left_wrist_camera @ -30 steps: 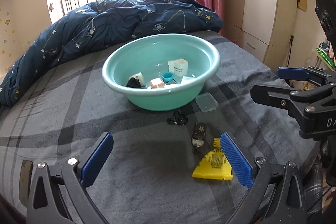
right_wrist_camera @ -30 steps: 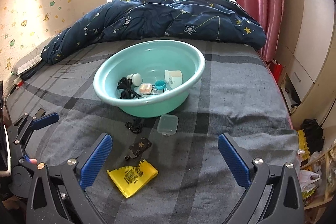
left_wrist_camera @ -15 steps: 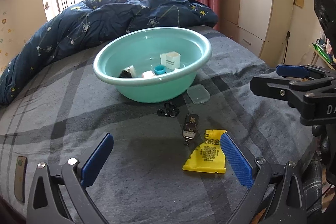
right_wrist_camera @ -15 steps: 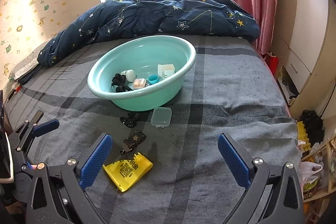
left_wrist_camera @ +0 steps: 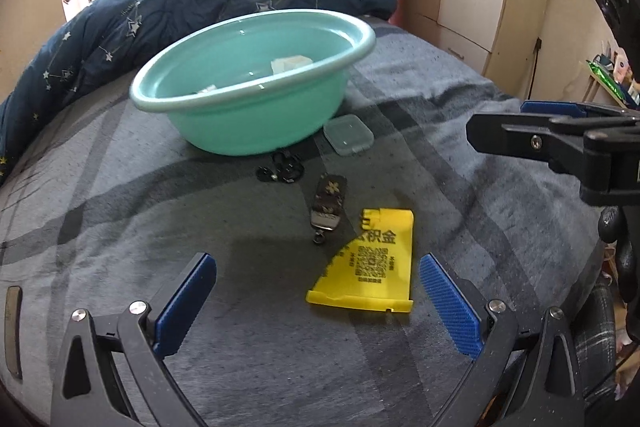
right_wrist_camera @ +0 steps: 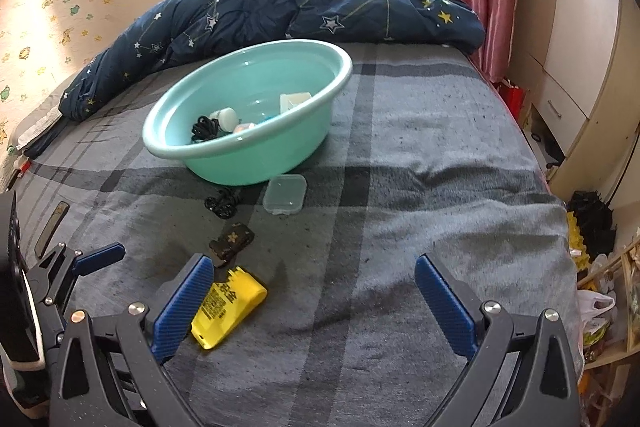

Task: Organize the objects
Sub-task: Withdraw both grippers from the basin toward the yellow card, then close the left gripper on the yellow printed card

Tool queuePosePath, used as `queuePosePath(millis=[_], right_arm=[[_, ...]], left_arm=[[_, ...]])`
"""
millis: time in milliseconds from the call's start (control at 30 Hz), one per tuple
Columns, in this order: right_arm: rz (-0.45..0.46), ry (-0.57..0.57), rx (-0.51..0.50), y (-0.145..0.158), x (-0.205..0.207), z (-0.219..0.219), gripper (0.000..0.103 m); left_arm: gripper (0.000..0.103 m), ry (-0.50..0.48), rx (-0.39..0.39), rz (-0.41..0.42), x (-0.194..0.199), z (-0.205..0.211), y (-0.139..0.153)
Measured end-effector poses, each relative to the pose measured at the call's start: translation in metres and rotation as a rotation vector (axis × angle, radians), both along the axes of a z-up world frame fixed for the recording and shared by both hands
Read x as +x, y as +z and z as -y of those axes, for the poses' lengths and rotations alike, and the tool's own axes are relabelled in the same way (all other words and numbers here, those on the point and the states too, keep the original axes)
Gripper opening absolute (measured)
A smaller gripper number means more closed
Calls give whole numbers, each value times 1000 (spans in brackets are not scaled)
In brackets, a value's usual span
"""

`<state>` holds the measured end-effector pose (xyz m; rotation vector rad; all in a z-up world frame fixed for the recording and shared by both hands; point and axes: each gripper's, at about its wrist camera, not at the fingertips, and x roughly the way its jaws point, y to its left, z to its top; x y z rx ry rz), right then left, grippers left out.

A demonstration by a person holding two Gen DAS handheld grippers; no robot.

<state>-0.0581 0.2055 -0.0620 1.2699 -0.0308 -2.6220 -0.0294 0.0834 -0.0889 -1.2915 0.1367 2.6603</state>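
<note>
A teal basin (left_wrist_camera: 256,115) (right_wrist_camera: 248,155) sits mid-bed with several small items inside. In front of it lie a clear plastic box (left_wrist_camera: 348,134) (right_wrist_camera: 285,194), a black tangled cord (left_wrist_camera: 281,171) (right_wrist_camera: 222,202), a brown patterned key pouch (left_wrist_camera: 328,201) (right_wrist_camera: 232,242) and a flat yellow plastic piece (left_wrist_camera: 370,265) (right_wrist_camera: 226,307). My left gripper (left_wrist_camera: 318,301) is open and empty, low over the blanket just short of the yellow piece. My right gripper (right_wrist_camera: 314,307) is open and empty, with its left finger (right_wrist_camera: 182,307) beside the yellow piece.
A dark blue starry duvet (right_wrist_camera: 280,15) is heaped behind the basin. The bed's right edge drops to a cupboard (right_wrist_camera: 568,39) and floor clutter (right_wrist_camera: 592,235). A dark flat object (left_wrist_camera: 12,331) lies at the left edge. The right gripper also shows in the left wrist view (left_wrist_camera: 560,139).
Both grippers have moved lower and closer to the items in front of the basin. The yellow piece now lies nearer both sets of fingers. Nothing was grasped.
</note>
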Motion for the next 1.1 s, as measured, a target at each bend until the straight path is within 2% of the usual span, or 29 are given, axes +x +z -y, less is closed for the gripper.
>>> queuePosePath(millis=[500,800,833,900,933,967,1100], right_arm=[[36,-23,-10,-14,-6,-13,103],[54,-27,-4,-18,-10,-13,103],[54,-26,-2,-18,-10,-12,103],[54,-25,0,-18,-10,-11,103],[55,-25,1,-19,-10,-10,103],[56,-24,1,-19,-11,-10,103],[59,-19,5,-20,-12,-6,103]], left_arm=[[103,-46,18,60,-17,-19,-33],[103,-67,47,89,-24,-18,-41],[100,-69,51,90,-24,-19,-42],[86,-79,59,94,-24,-19,-42],[66,-85,60,94,-24,-19,-42],[61,-95,60,93,-23,-19,-42],[61,-108,92,90,-20,-13,-40]])
